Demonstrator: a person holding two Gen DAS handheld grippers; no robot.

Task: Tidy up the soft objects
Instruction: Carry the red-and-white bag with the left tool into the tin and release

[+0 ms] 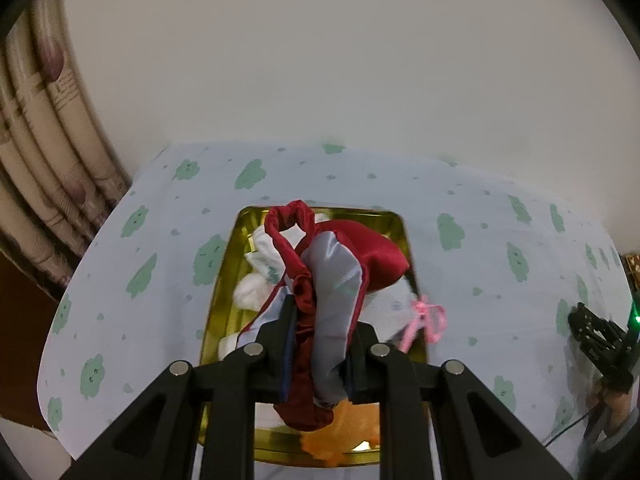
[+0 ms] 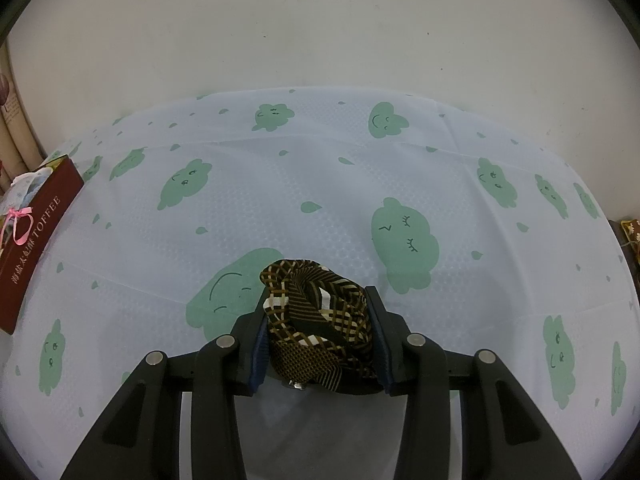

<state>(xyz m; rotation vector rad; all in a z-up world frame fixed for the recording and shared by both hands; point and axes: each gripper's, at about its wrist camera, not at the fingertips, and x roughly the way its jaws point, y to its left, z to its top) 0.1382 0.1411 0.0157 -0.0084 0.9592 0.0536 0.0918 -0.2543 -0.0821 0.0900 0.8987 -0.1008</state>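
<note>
A pale blue tablecloth printed with green cloud faces [image 2: 280, 200] covers the table before a bare white wall. My left claw [image 1: 316, 344] is clenched on a red-and-grey satin pouch [image 1: 332, 280], which hangs directly above the open gold-lined tin [image 1: 224, 280], its long axis running away from me over the white and orange soft things inside. My right claw [image 2: 320, 332] grips a bunched brown-and-black patterned scarf [image 2: 316, 312] well right of the tin, so the left is nearer.
</note>
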